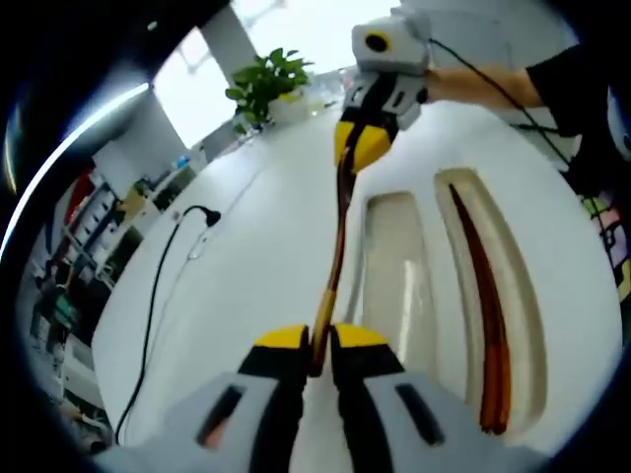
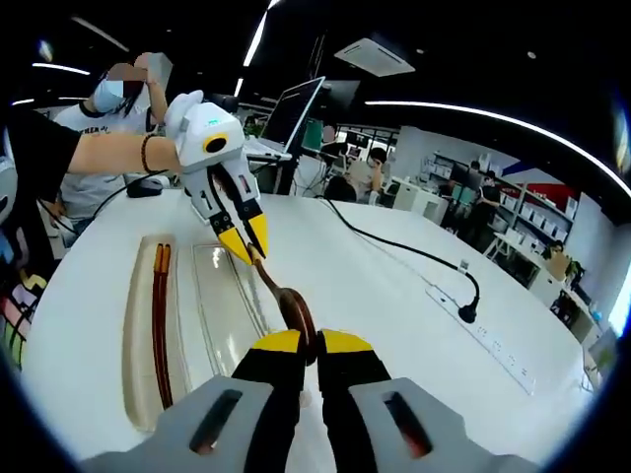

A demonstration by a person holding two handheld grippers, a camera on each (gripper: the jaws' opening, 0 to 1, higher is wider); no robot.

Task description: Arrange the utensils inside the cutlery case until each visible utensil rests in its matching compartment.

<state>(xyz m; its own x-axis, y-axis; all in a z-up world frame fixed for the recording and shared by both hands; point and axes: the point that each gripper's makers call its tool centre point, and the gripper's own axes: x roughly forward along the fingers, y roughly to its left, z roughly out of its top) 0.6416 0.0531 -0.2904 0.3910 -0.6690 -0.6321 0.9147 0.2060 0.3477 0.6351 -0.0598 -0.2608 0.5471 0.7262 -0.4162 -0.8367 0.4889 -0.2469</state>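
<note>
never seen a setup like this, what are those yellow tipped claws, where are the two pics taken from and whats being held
No robot here: a person holds a two-jaw gripper in each hand, and a fisheye camera rides on each gripper, looking along its jaws.

In the left gripper view, the left gripper rises from the bottom and the right gripper faces it. In the right gripper view, it is the other way round: right gripper below, left gripper opposite.

Both are shut on one wooden spoon, each at one end, above a white table. On the table lies a clear cutlery case; one compartment holds brown chopsticks. A black cable crosses the table.
</note>
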